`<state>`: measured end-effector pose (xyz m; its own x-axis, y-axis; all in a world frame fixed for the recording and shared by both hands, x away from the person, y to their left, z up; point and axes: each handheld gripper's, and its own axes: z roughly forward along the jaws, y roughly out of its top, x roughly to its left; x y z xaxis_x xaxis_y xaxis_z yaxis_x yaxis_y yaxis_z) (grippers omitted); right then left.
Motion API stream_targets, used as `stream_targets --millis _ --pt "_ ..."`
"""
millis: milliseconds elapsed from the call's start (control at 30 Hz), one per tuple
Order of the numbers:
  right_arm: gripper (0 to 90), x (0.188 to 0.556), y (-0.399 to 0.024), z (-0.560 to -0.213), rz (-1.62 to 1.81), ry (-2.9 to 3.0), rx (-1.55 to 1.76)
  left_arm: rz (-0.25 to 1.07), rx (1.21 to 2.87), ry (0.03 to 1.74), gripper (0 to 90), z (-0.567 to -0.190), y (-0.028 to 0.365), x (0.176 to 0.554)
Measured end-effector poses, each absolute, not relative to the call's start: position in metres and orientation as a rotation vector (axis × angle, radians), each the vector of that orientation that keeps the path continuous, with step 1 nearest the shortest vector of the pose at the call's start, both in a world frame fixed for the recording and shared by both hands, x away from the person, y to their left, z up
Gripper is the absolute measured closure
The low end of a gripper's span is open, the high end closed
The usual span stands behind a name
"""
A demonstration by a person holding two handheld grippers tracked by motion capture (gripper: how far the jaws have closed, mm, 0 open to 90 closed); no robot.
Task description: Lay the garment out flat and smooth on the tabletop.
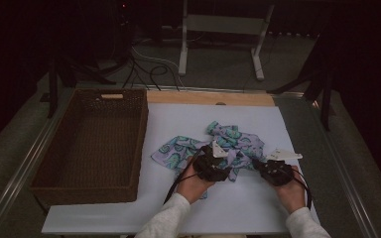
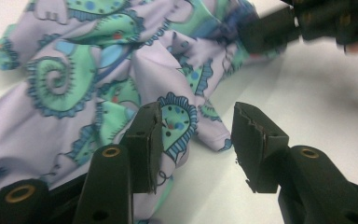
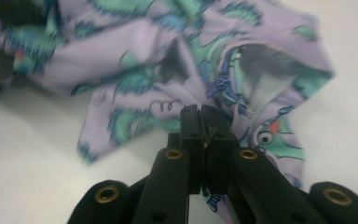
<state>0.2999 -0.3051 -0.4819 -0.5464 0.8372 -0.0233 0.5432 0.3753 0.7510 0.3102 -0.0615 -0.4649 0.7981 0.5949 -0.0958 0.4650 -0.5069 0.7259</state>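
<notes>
Far to the left of both grippers a wicker basket (image 1: 92,144) stands empty at the table's edge. The left gripper (image 2: 196,140) has its jaws parted around a corner of the patterned garment (image 1: 213,146), not pinching it. Just to its right, the right gripper (image 3: 200,122) is clamped shut on a fold of the cloth. This looks like the gathering step; next the left jaws need to close on that corner. Bare white table (image 1: 228,208) lies behind both grippers.

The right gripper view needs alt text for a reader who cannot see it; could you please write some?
The right gripper has its two black jaws shut on a fold of a crumpled lilac garment with green and blue swirl prints. The garment lies on a white table.
</notes>
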Motion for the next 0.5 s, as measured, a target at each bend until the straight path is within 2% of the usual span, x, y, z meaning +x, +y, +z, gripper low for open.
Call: stream_targets --millis 233,500 --pt "88.4 0.304 -0.322 -0.473 0.954 2.148 1.234 0.216 2.207 0.78 53.0 -0.466 -0.062 0.312" --pt "88.3 0.312 -0.359 -0.477 0.82 2.037 1.389 0.266 2.159 0.851 49.0 -0.458 -0.034 0.321"
